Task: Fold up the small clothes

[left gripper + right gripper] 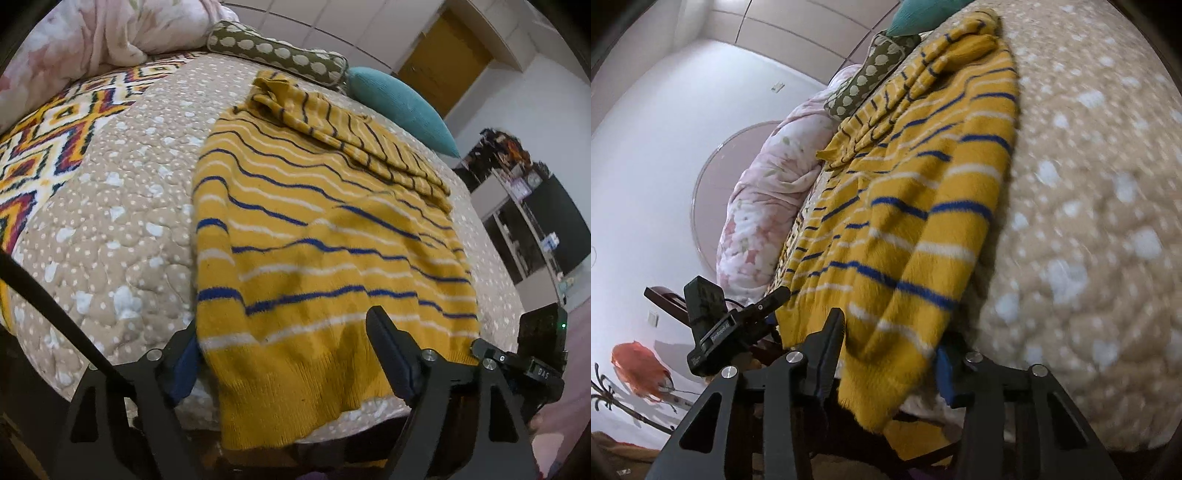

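Centrally, item one: a mustard-yellow sweater (314, 236) with blue and white stripes, lying spread on the bed's beige quilt (122, 229), one sleeve folded across its upper body, its hem hanging over the near edge of the bed.

Left claw (284, 354): fingers apart, straddling the hem; one finger sits at the sweater's left edge, the other on top of the knit. Whether they touch the fabric below cannot be told.

Right claw (890, 350): fingers apart, a drooping corner of the hem hanging between them; one blue-padded finger (945, 376) is partly hidden by the cloth.

Bedding, far end: olive cushion (280, 55) with pale spots, teal pillow (402, 107) beside it, pink floral duvet (92, 33) bunched up, and a zigzag-patterned blanket (48, 147) to the left of the quilt.

Left wrist view only: yellow door (447, 62), dark shelving (535, 221), the right claw's body at the sweater's right corner.

Right wrist view only: white wall, an orange object (641, 369) on a stand, the left claw's body beyond the hem.
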{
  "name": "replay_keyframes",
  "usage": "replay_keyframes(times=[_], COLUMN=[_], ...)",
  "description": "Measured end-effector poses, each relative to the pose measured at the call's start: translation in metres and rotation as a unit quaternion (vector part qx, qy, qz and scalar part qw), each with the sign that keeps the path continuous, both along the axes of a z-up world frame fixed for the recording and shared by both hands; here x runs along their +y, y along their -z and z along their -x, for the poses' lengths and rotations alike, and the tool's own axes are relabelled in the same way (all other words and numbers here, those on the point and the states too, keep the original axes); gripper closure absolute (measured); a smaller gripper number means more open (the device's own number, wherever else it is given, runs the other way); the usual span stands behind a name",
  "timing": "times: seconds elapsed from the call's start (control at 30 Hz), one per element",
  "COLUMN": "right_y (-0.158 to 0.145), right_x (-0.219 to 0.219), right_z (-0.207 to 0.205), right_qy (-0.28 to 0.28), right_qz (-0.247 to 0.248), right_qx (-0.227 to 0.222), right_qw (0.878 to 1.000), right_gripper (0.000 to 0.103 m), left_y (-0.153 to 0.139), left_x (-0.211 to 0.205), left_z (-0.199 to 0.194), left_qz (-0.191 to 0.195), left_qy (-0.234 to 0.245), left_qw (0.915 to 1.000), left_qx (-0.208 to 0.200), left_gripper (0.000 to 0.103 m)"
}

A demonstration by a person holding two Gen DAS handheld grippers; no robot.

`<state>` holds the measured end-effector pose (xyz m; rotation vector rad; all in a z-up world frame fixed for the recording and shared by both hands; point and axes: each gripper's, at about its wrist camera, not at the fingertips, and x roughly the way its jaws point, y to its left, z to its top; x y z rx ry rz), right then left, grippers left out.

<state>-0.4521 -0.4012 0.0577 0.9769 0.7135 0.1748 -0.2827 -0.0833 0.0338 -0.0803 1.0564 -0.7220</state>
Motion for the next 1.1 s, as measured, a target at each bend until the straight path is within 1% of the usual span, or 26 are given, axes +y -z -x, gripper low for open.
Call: replay_keyframes(times=[0.07, 0.2, 0.23, 0.27, 0.3, 0.33, 0.37, 0.43, 0.5, 0.67, 0.73, 0.8, 0.97, 1.03, 1.1], right_y=[0.004, 0.004, 0.0, -0.003, -0.006, -0.007, -0.007, -0.011, -0.017, -0.036, -0.04, -0.039, -0.028, -0.028, -0.035], right_x=[-0.001, -0.004, -0.004, -0.003, -0.004, -0.005, -0.007, -0.009, -0.01, -0.018, -0.021, -0.023, -0.016, -0.015, -0.018], right_z=[0.008, 0.004, -0.002, -0.008, -0.014, -0.018, -0.022, -0.02, -0.011, 0.029, 0.044, 0.058, 0.077, 0.073, 0.061], right_qy=[0.004, 0.003, -0.001, -0.003, -0.003, -0.004, -0.006, -0.004, -0.002, 0.007, 0.009, 0.009, 0.002, -0.004, -0.017], right_qz=[-0.006, -0.006, 0.007, 0.016, 0.028, 0.032, 0.033, 0.035, 0.049, 0.051, 0.045, 0.044, 0.037, 0.037, 0.048], right_qx=[-0.002, 0.002, 0.005, 0.009, 0.014, 0.02, 0.028, 0.029, 0.024, 0.003, -0.003, -0.001, 0.016, 0.019, 0.018], right_qw=[1.0, 1.0, 1.0, 1.0, 1.0, 0.999, 0.999, 0.999, 0.999, 0.999, 0.999, 0.999, 0.999, 0.999, 0.999], right_gripper=[0.057, 0.057, 0.057, 0.063, 0.07, 0.085, 0.087, 0.089, 0.09, 0.092, 0.093, 0.093, 0.093, 0.093, 0.093], left_y=[0.001, 0.003, 0.003, 0.003, 0.003, 0.003, 0.003, 0.0, -0.011, -0.036, -0.045, -0.05, -0.043, -0.037, -0.039], left_x=[0.0, 0.006, 0.006, 0.007, 0.007, 0.008, 0.009, 0.017, 0.02, 0.024, 0.024, 0.022, 0.022, 0.024, 0.023], left_z=[-0.002, -0.016, -0.02, -0.024, -0.027, -0.03, -0.033, -0.033, -0.024, 0.003, 0.014, 0.027, 0.043, 0.039, 0.034], left_qz=[0.01, 0.06, 0.063, 0.057, 0.047, 0.024, 0.012, 0.028, 0.021, 0.037, 0.047, 0.047, 0.03, 0.03, 0.031], left_qy=[0.0, -0.009, -0.016, -0.027, -0.036, -0.049, -0.06, -0.08, -0.087, -0.073, -0.064, -0.055, -0.042, -0.039, -0.035], left_qw=[0.9999, 0.996, 0.995, 0.9945, 0.9945, 0.9946, 0.9939, 0.9913, 0.9928, 0.9953, 0.9959, 0.9967, 0.9982, 0.9981, 0.9984], left_qx=[0.009, 0.066, 0.076, 0.083, 0.086, 0.088, 0.092, 0.101, 0.08, 0.052, 0.044, 0.036, 0.031, 0.037, 0.032], left_gripper=[0.023, 0.023, 0.03, 0.043, 0.072, 0.093, 0.093, 0.093, 0.094, 0.094, 0.094, 0.094, 0.094, 0.094, 0.094])
